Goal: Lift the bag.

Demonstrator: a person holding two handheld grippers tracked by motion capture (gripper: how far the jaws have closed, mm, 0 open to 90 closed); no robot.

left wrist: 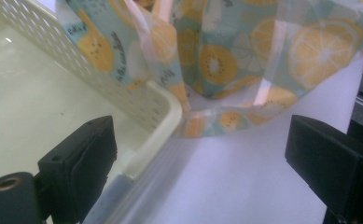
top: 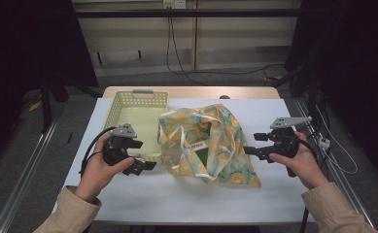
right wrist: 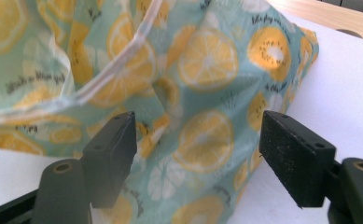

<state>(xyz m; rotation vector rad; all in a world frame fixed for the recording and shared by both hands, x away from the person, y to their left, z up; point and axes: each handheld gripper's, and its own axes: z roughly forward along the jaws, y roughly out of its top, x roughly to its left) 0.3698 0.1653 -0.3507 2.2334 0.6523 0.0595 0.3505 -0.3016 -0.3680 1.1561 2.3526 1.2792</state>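
White table: fruit-print bag, lettering illegible.

Both forearms entered from below in beige sleeves. The left tongs and right tongs pointed inward toward each other, each with its jaws standing apart, gripping nothing.

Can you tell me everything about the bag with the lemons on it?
The bag looks like thin, floppy, see-through plastic, teal with yellow lemon slices and pale edging. It lies crumpled and half open on the white table, its left side against the yellow-green basket. A green thing shows inside. Both grippers are near it, not touching.
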